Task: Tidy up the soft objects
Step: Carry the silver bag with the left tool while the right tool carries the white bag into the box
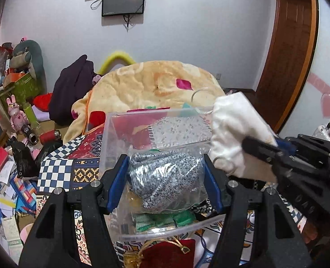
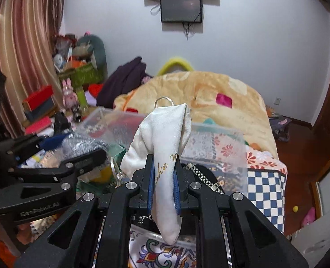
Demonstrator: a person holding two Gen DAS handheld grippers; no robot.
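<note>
My left gripper (image 1: 166, 179) is shut on a clear plastic bag holding a grey knitted item (image 1: 165, 178), held over the clear plastic box (image 1: 111, 134). The box has green knit pieces (image 1: 162, 221) and patterned cloth inside. My right gripper (image 2: 164, 178) is shut on a white drawstring pouch (image 2: 165, 134) with gold lettering, held above the box's right side (image 2: 220, 134). In the left wrist view the pouch (image 1: 232, 131) and the right gripper (image 1: 265, 149) come in from the right. In the right wrist view the left gripper (image 2: 53, 156) and grey bag (image 2: 80, 145) sit at left.
The box rests on a bed with a checkered, patterned cover (image 1: 55, 172). A red velvet pouch (image 1: 169, 254) lies in front of the box. A rolled yellow blanket (image 1: 160, 84) lies behind. Clutter, boxes and toys (image 1: 17, 102) fill the left; a wooden door (image 1: 290, 55) stands at right.
</note>
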